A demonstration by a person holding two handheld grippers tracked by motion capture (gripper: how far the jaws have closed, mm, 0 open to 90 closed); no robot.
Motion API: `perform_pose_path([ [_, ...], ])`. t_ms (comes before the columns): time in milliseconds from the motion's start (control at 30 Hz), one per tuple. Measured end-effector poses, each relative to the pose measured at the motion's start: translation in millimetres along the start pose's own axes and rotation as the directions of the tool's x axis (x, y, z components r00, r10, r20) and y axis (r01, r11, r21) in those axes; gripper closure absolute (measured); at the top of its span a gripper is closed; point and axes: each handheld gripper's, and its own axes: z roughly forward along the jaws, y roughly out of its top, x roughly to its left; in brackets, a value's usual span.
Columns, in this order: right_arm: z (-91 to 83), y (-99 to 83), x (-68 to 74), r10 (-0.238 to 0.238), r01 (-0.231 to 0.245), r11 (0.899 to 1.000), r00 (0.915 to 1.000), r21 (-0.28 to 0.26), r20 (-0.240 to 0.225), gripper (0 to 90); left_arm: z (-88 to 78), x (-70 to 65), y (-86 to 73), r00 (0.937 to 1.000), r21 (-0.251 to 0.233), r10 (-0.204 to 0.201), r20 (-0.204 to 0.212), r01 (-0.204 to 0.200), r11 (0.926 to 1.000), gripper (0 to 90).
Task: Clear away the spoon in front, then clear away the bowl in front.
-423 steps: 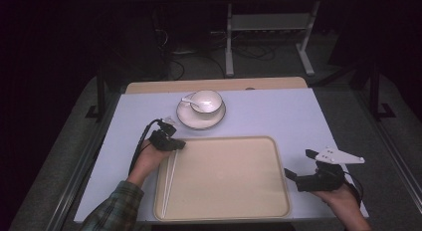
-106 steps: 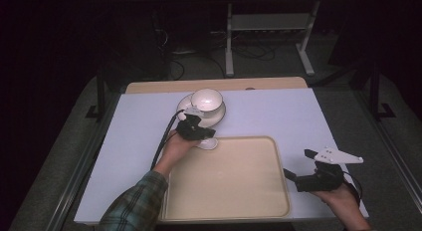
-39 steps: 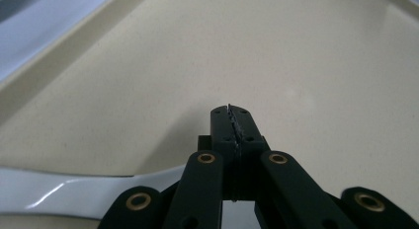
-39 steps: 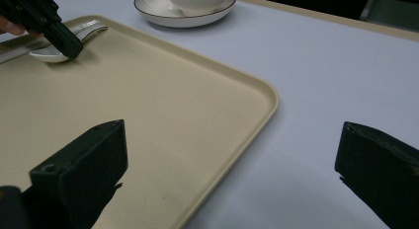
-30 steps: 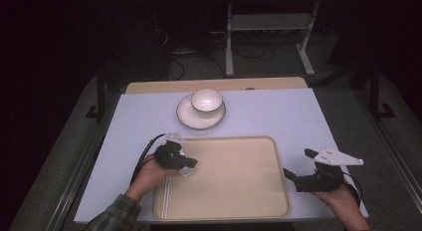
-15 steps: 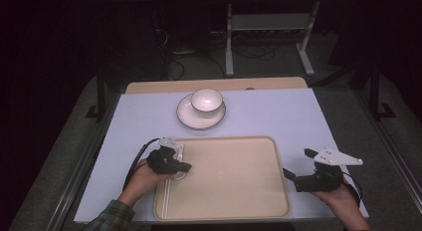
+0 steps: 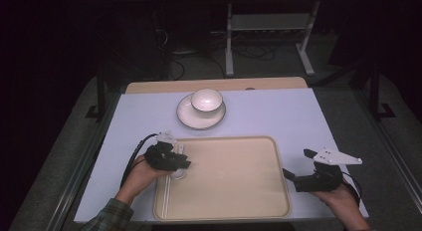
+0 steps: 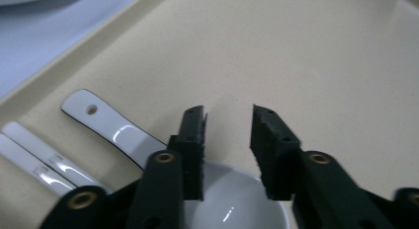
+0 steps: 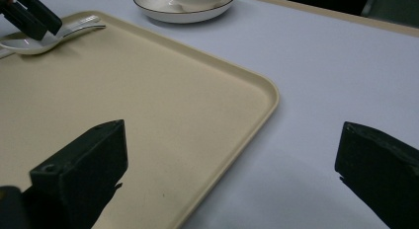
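Near the left edge of the tray (image 7: 234,191), the white spoon (image 8: 113,133) lies flat beside a pair of chopsticks (image 8: 37,162), and the left gripper (image 8: 228,121), whose jaws have just been opening, hovers partly parted over its bowl, gripping nothing. Lifting straight up and clear should avoid nudging the spoon. By the tray's right edge, the right gripper (image 7: 298,166) rests on the table (image 7: 298,111), pointing inward, jaws wide and empty.
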Motion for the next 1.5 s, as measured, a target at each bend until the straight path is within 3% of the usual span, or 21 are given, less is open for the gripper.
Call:
perform_pose_path([
  [100,0.1,-0.1,-0.2,0.001,-0.001,1.0,1.0,0.001,0.001,0.0,-3.1,2.6,4.2,0.9995,-0.013,-0.017,-0.028,0.016,0.9998,51.6],
  [300,0.4,0.0,-0.3,0.005,-0.005,1.0,1.0,0.003,0.005,0.0,-6.9,12.3,14.5,0.9985,-0.046,-0.049,-0.024,0.048,0.9978,41.3],
  [533,0.7,-0.3,0.0,0.005,-0.005,1.0,1.0,0.006,0.005,0.0,-8.8,25.7,26.7,0.9972,-0.047,-0.067,-0.031,0.066,0.9967,33.3],
  [1100,-0.3,-0.6,-0.7,0.005,-0.005,1.0,1.0,0.005,0.004,0.0,-13.7,54.7,78.6,0.9945,-0.043,-0.051,-0.092,0.047,0.998,32.5],
  [1500,-0.1,-0.8,-0.7,0.006,-0.006,1.0,1.0,0.007,0.001,0.0,-7.7,71.7,117.1,0.9915,-0.039,-0.053,-0.119,0.049,0.998,32.5],
])
